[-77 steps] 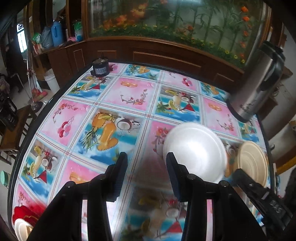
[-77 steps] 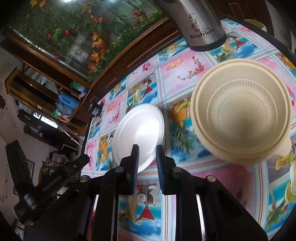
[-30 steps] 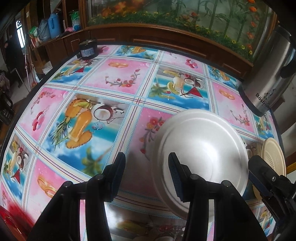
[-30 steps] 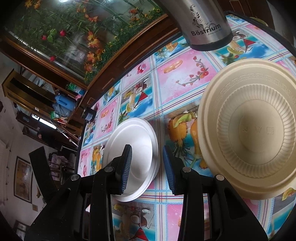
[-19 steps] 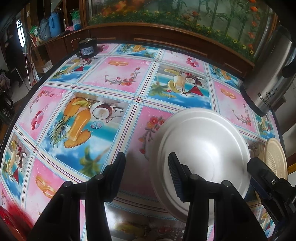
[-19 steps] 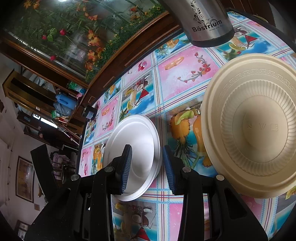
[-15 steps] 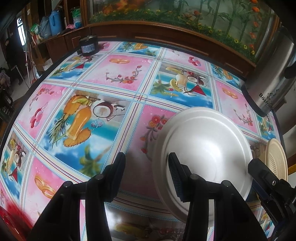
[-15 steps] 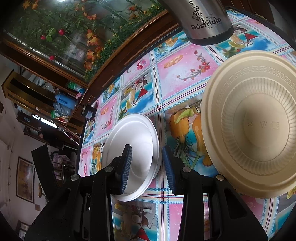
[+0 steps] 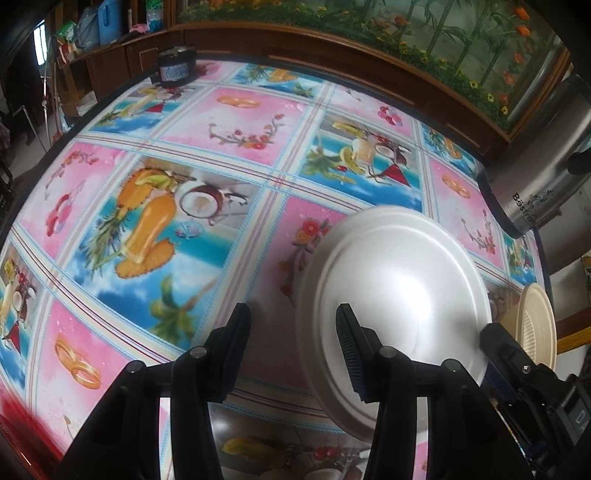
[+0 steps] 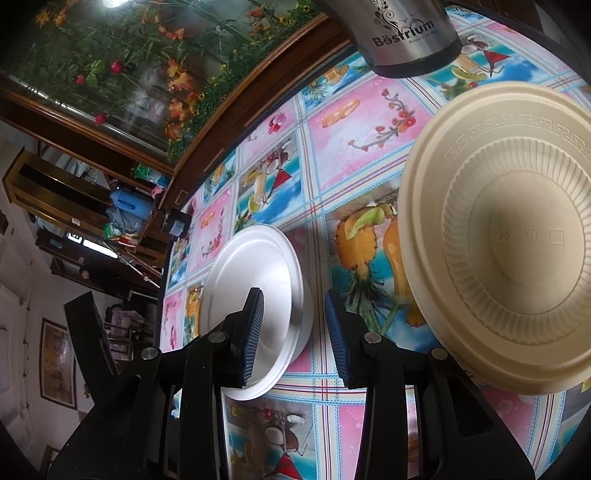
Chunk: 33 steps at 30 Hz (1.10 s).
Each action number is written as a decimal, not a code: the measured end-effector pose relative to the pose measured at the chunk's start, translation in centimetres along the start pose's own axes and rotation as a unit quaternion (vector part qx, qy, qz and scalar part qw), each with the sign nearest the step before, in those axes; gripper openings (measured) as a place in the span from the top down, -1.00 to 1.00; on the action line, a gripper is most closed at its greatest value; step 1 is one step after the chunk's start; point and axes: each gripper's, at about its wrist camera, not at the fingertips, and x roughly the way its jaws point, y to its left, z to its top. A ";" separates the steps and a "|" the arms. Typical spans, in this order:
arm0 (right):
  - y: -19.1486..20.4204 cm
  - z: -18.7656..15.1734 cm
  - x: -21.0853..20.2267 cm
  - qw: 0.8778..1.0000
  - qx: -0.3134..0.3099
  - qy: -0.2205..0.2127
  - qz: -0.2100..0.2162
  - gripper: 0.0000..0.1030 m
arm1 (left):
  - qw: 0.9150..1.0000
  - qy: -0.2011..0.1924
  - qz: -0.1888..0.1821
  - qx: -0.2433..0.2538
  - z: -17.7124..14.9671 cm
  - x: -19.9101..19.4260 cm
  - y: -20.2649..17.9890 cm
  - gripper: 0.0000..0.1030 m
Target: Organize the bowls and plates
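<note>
White plate [image 9: 399, 288] lying on the bench [image 9: 236, 122] with its bright fruit cloth, left claw [image 9: 293, 325] wide apart over the plate's near rim, right claw [image 10: 293, 325] wide apart beside it, cream bowl [image 10: 509, 236] close by, shiny steel jug [image 10: 402, 33] behind

Right hand-held gripper [image 10: 293, 328]: jaws apart, blue ribbed pads facing each other, nothing between them.
White plate [image 10: 255, 314]: lies flat on the surface, partly behind the left pad.
Cream bowl [image 10: 513, 236]: upside down, ribbed wall and embossed base showing, to the right of the gripper and apart from the white plate.
Steel flask [image 10: 402, 33]: stands at the far edge, lettered "Böstrium".
Surface [image 10: 369, 122]: round, covered with a cloth of pink and blue squares printed with fruit, drinks and rings.
Left hand-held gripper [image 10: 85, 328]: a dark shape at the left, state unclear.
Background: a fish tank [image 10: 122, 62] with plants and orange flowers, in a wooden frame.
</note>
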 end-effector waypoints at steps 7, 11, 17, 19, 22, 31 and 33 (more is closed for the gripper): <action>-0.1 -0.1 0.0 1.000 0.003 0.002 -0.007 0.33 | 1.000 0.009 -0.003 -0.015 0.0 0.0 0.4 0.06; -0.1 -0.1 0.1 1.000 0.004 0.005 -0.004 0.33 | 1.000 0.012 0.000 -0.024 -0.1 -0.2 0.7 0.06; -0.3 0.0 0.2 1.000 0.008 0.004 -0.007 0.47 | 1.000 0.006 0.014 -0.025 -0.4 -0.3 0.7 0.07; -0.4 -0.1 0.4 1.000 0.013 0.009 -0.005 0.56 | 1.000 0.005 0.021 -0.021 -0.6 -0.3 0.5 0.07; -0.4 -0.3 0.7 1.000 0.012 0.014 -0.007 0.69 | 1.000 0.004 0.021 -0.017 -0.7 -0.4 0.2 0.08; 0.2 -0.5 0.5 1.000 0.005 0.008 -0.013 0.87 | 1.000 0.012 -0.001 0.009 -1.2 -0.4 -1.0 0.70; 0.4 -0.6 0.4 1.000 0.002 0.007 -0.018 0.87 | 1.000 0.013 -0.001 0.010 -1.3 -0.5 -1.0 0.70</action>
